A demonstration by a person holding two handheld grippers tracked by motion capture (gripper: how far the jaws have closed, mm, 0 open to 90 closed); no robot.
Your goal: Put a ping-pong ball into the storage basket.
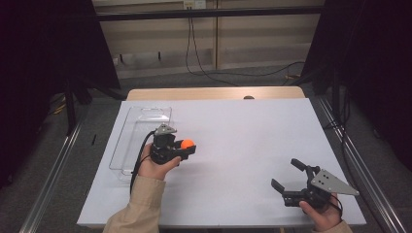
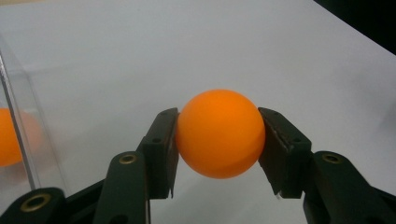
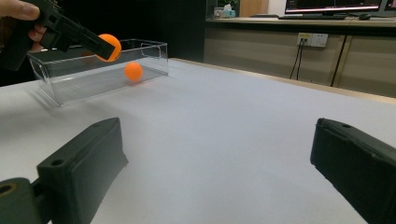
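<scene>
left gripper (image 1: 190,147): pinching orange ball (image 2: 220,133), beside clear box (image 1: 141,141). right gripper (image 1: 289,174): jaws spread, holding nothing, over white table (image 1: 252,136).

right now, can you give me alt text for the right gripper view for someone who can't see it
Two open black jaws of the right gripper rise over a white table. Farther off at upper left, the left gripper holds an orange ball beside a clear plastic box. A second orange ball shows through the box wall.
</scene>
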